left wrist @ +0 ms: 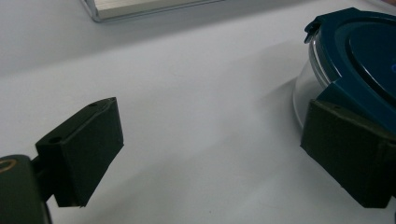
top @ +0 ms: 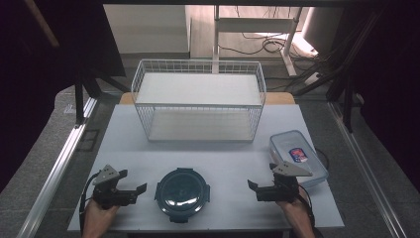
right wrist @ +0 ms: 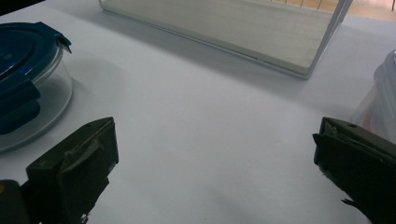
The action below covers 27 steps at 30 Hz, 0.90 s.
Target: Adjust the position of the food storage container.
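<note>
High view. A white table (top: 218, 163) with a smooth matte top carries a rectangular white wire basket (top: 198, 101) at its far middle, with a flat pale panel lying in its bottom. At the near middle sits a round container (top: 182, 193) with a dark blue clip-on lid, glossy on top. At the right stands a rectangular clear plastic box (top: 298, 153) with rounded corners and a small printed label on its lid. The left gripper (top: 133, 191), black with a grey three-cornered plate, is held just beside the round container on its left, jaws spread wide and empty. The right gripper (top: 257, 188) sits between the round container and the clear box, jaws likewise wide and holding nothing.

Left gripper view. Two blunt black jaws stand far apart over bare table; the round container (left wrist: 355, 60) shows a clear glass wall under its blue lid, near the right-hand jaw.

Right gripper view. Scuffed black jaws gape over bare table; the round container (right wrist: 28, 79) lies at the left, the basket (right wrist: 224, 32) beyond, the clear box (right wrist: 380, 107) at the right edge.
</note>
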Available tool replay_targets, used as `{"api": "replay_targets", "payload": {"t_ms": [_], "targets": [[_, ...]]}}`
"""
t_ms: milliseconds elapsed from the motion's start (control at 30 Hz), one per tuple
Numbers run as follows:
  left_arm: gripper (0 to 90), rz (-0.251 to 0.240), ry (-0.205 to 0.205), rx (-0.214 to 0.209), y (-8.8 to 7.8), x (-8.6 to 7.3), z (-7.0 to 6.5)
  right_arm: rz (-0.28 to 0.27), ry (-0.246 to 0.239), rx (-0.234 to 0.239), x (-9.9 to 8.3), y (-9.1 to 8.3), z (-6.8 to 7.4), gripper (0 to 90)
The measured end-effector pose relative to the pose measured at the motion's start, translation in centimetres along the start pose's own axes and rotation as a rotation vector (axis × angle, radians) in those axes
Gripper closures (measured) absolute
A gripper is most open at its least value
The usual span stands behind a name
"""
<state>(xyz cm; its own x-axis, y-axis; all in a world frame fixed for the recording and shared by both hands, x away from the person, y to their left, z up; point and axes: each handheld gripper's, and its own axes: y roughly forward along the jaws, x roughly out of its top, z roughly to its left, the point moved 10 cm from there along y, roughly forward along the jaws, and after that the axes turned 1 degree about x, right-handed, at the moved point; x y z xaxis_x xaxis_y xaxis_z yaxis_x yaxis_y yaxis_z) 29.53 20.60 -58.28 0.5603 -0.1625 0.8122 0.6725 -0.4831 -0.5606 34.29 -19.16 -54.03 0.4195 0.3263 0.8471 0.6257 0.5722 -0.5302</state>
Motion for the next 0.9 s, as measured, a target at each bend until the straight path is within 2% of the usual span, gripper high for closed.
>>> {"api": "replay_targets", "payload": {"t_ms": [67, 100, 167, 233, 367, 633, 767, 900], "targets": [[5.2, -0.002, 0.002, 0.003, 0.0, 0.0, 0.0, 0.003, 0.009, -0.003, -0.2, 0.1, -0.1, 0.0], [5.4, -0.001, -0.007, -0.001, 0.0, 0.0, 0.0, 0.01, 0.027, -0.018, -0.6, 0.4, -0.5, 0.0], [5.5, 0.0, -0.029, -0.015, 0.0, 0.0, 0.1, 0.013, 0.034, -0.018, -0.7, 0.4, -0.6, 0.0], [5.7, 0.003, -0.033, -0.017, 0.1, -0.1, 0.1, 0.018, 0.045, -0.016, -0.9, 0.5, -0.7, 0.0], [4.8, 0.014, -0.035, -0.019, 0.3, -0.3, 0.3, 0.039, 0.028, -0.034, -1.4, 0.8, -0.8, 0.0], [4.7, 0.026, -0.051, -0.013, 0.1, -0.3, 0.5, 0.059, -0.005, -0.031, -1.8, 1.3, -0.4, 0.0], [4.0, 0.033, -0.059, -0.02, -0.2, -0.2, 0.1, 0.072, -0.003, -0.032, -2.0, 1.3, -0.4, 0.0], [3.1, -0.016, -0.056, -0.078, -1.2, 1.2, -1.3, 0.093, -0.005, -0.03, -2.4, 1.4, -0.3, 0.0]]}}
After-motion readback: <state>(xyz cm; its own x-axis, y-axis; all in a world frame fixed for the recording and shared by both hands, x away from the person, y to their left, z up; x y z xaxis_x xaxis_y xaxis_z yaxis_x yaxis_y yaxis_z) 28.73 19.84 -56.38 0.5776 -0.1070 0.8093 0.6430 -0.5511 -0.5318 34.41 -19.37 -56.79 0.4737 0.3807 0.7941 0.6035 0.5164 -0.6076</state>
